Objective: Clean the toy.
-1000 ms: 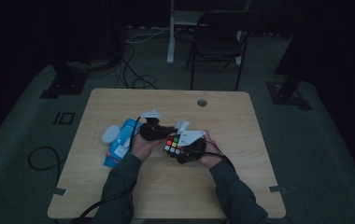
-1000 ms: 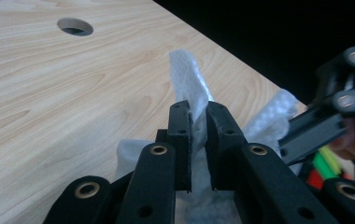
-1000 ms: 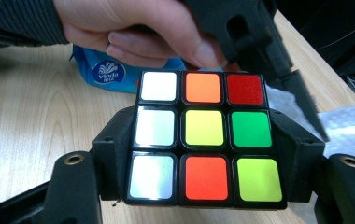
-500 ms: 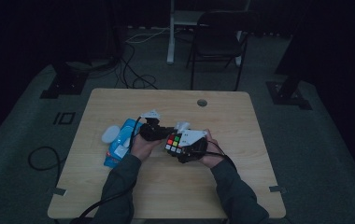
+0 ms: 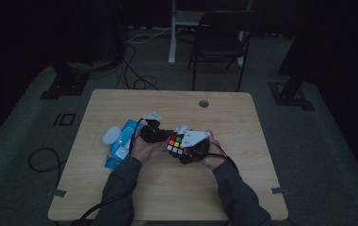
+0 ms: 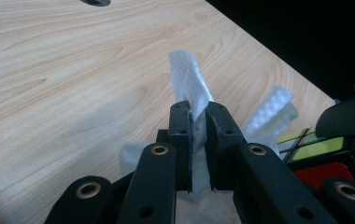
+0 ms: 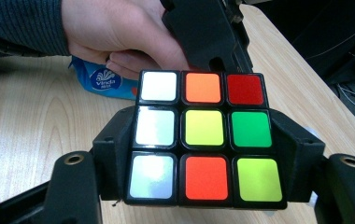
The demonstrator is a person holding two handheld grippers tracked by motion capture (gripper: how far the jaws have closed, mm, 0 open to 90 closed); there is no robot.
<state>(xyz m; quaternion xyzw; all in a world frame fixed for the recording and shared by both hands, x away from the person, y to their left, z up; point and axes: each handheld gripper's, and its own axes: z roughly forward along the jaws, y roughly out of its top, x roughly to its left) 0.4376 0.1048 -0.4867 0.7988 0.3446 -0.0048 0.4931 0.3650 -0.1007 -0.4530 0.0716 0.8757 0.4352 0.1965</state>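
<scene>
Left claw (image 6: 196,140) clamped tight on a white tissue (image 6: 189,84), sheet sticking up past the jaw tips. Right claw (image 7: 203,140) closed on a Rubik's cube (image 7: 203,137), jaws pressing its 2 opposite sides, a 3 by 3 face of white, orange, red, yellow and green stickers turned to the camera. Cube (image 5: 175,143) raised just above the wooden surface (image 5: 167,188), near its middle, close beside the left claw (image 5: 160,134). Blue tissue pack (image 5: 120,146) lying left of both hands on the surface.
</scene>
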